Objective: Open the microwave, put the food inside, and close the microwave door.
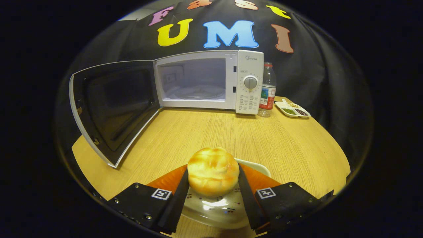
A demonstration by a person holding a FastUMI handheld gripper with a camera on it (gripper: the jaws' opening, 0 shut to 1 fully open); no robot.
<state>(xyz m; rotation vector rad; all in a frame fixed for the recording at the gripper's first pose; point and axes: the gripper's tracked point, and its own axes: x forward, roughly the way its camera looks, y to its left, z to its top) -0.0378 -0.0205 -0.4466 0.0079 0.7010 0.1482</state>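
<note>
Farthest left, the white microwave's dark glass door [114,109] hangs swung wide open over the pale wood-grain tabletop [205,132], so the opening step looks done. Next to it the white box of the microwave [211,82] shows a lit cavity with a clear glass turntable [198,92] on its floor, bare and waiting. To its right stand a clear plastic water bottle with a red label [268,91] and a small white divided dish of seeds [292,109].

Nearer, the round golden-brown bun [213,172] sits on a white glazed plate with small printed flowers [214,208], between the jaws of the gripper [213,180]. The jaws flank it left and right, seemingly touching its sides, though whether they truly press I cannot tell.

The bun is smooth, glossy and domed, paler on top. It likely weighs little and gives under pressure, so a light grip across its widest middle should suit; squeezing hard could dent it.
</note>
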